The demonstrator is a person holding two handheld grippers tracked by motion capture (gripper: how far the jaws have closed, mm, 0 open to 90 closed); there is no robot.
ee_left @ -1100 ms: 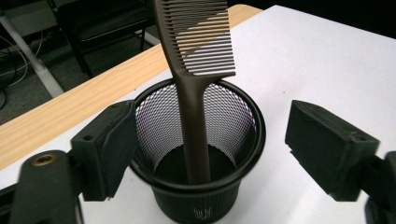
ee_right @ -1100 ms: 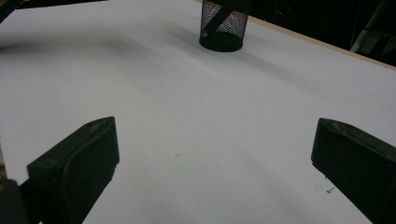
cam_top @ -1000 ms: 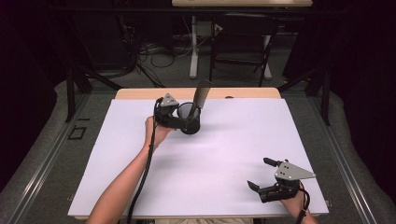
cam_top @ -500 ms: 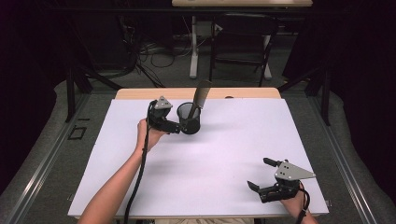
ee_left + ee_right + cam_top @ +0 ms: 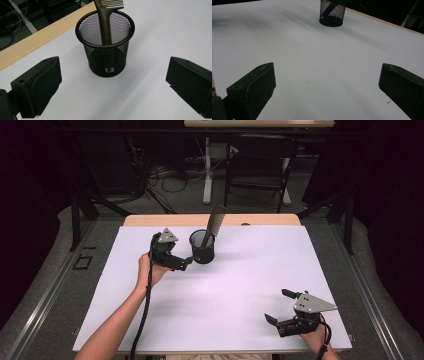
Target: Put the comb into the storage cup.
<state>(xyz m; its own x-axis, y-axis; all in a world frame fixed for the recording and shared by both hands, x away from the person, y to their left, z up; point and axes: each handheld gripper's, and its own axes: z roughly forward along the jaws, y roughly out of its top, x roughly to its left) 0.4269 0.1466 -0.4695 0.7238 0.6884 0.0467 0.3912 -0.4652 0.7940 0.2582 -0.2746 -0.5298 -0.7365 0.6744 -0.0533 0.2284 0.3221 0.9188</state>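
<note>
Fingers [image 5: 37,86] on the left gripper [image 5: 181,263] are spread as wide as they go, nothing between them, and they've just been opening. In the left gripper view the two black pads sit far out at the bottom corners with bare white table between them and the cup straight ahead, not touched. The right gripper [image 5: 276,321] is spread wide too, also empty, resting low at about 5 o'clock on the table near the front edge.

The thing itself: a black wire-mesh cup [image 5: 202,247], round, with a solid rim and a solid base band, standing upright at roughly 12 o'clock on the table, a bit left of centre and close to the far edge. A brown comb [image 5: 214,222] stands in it handle down, leaning toward 1 o'clock so the toothed end pokes out well above the rim. You can see the handle right through the mesh. The left gripper is just beside the cup, at its 8 o'clock, jaws pointing at it.

Room to move: the table [image 5: 240,285] has a white cover that stops short of the far side, leaving a strip of bare wood [image 5: 150,220] behind the cup. So the cup has little space at 12 o'clock before the edge, but loads of open white surface from 3 through 9 o'clock. The two grippers are well apart, with a big bare stretch between them. The right gripper sits near the 5 o'clock corner, close to both the front and right edges.
</note>
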